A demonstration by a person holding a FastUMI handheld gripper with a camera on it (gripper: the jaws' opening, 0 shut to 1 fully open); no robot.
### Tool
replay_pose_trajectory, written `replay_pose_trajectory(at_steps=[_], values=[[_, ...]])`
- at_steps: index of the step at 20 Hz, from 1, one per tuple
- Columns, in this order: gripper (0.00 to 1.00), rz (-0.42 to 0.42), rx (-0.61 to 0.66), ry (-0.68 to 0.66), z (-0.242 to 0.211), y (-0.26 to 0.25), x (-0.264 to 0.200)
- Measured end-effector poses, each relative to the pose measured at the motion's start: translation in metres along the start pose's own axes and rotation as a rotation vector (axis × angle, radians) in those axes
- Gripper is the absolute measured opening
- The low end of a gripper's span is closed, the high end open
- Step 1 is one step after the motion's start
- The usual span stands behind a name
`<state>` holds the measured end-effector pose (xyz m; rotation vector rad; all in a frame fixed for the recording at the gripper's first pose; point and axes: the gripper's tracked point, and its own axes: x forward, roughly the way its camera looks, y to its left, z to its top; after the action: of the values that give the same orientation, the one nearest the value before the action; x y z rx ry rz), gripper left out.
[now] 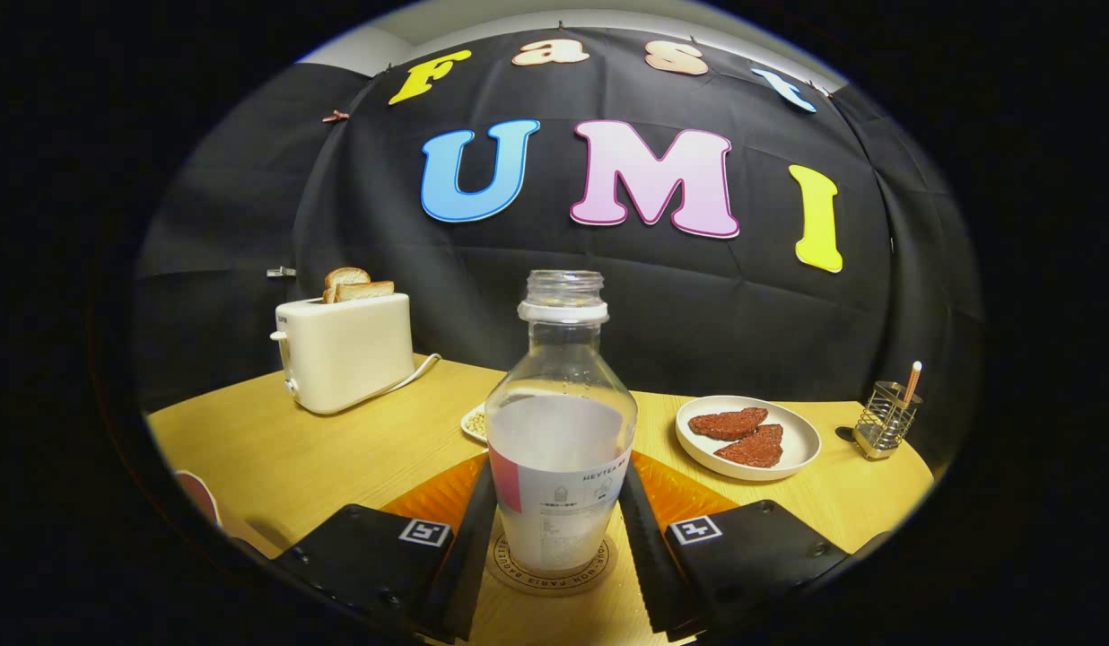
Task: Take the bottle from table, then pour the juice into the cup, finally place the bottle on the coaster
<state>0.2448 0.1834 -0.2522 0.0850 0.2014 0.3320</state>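
Claw (pixel 559 538) fingers clamp the uncapped bottle (pixel 561 422), half full of pale juice, standing on the coaster (pixel 552 567).

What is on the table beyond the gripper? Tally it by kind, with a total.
Bottle, standing on the coaster between the gripper fingers: 1
Coaster: 1
Toaster: 1
Toast slices in the toaster: 2
Plate: 1
Red-brown pieces on the plate: 2
Wire holder: 1
Total: 9
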Motion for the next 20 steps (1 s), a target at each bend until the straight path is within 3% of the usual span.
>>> replay_pose_trajectory(at_steps=[10, 13, 14, 15, 20], values=[[0.75, -0.022, -0.005, 0.01, -0.006, -0.002, 0.003], [0.85, -0.027, 0.025, 0.044, -0.013, -0.003, 0.002], [0.96, -0.033, 0.022, 0.046, -0.013, -0.004, 0.002], [0.98, -0.034, 0.017, 0.047, -0.013, -0.006, 0.001], [0.98, -0.028, 0.03, 0.045, -0.009, -0.006, -0.015]])
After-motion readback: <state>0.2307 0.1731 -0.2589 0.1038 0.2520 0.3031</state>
